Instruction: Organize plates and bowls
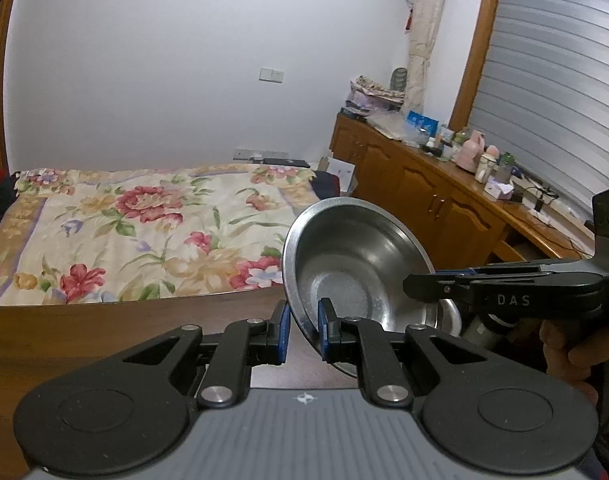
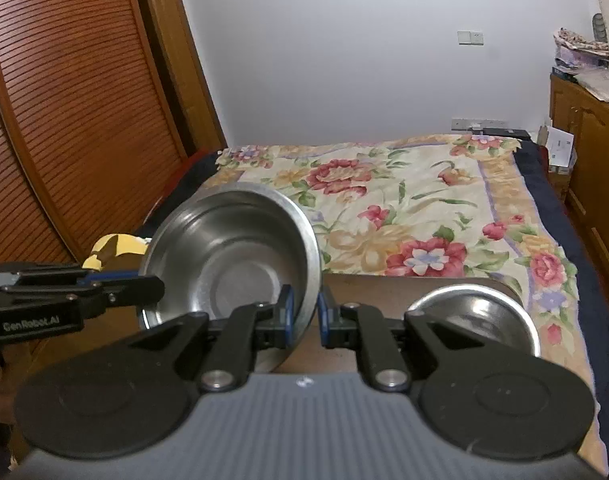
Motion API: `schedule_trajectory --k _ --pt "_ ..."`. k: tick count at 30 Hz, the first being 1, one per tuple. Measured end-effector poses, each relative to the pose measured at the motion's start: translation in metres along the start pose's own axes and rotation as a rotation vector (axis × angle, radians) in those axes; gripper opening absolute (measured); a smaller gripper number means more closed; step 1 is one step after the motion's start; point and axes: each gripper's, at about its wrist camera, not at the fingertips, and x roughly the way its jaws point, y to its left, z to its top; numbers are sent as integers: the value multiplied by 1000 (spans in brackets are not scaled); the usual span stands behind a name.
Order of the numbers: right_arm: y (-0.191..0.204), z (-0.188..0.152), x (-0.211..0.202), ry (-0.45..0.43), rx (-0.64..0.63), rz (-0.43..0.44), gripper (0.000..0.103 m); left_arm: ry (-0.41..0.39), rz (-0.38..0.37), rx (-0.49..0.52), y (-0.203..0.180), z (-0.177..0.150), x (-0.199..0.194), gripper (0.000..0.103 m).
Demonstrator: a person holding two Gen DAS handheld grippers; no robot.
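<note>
Both grippers pinch the same large steel bowl by its rim, one on each side. Seen from the left wrist, the left gripper [image 1: 304,330] has its blue-padded jaws pressed onto the thin rolled rim at the large steel bowl [image 1: 354,276]'s near left edge, one pad inside the wall and one outside. The right gripper [image 1: 414,286], matte black with flat linkage bars, comes in from the right and grips the opposite rim; a hand [image 1: 564,350] holds its handle. From the right wrist, the right gripper [image 2: 304,314] clamps the rim at the large steel bowl [image 2: 232,264]'s right edge, and the left gripper [image 2: 158,286] bites the far left rim.

Round and deep, with a brushed, dull-shining interior and a flat circular base, the bowl is tilted, its mouth turned toward the cameras, above the dark brown wooden tabletop [image 2: 364,284]. A smaller steel bowl [image 2: 476,312], equally shiny, sits on the tabletop near its right edge, partly hidden behind the gripper linkage. Beyond the far edge lies a bed with a floral quilt [image 2: 404,200], soft and printed with red and yellow blooms.
</note>
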Motion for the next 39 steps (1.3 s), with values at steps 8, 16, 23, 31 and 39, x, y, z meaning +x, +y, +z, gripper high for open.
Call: schedule_trajectory --k 8,16,23,31,39 --pt "11 -16 -26 -14 -9 -24 14 -7 -30 19 -12 -19 -23 16" --pt "14 -41 -42 2 1 -40 14 8 -40 42 -29 -44 -37 16" --pt "16 -63 -49 35 5 -49 15 30 -47 53 -39 -66 -47 16" --pt "21 -88 -61 52 -8 -56 15 56 -73 32 -41 -95 -53 17" --pt "25 -109 -68 63 -19 -62 15 66 -78 31 -49 -119 -63 18"
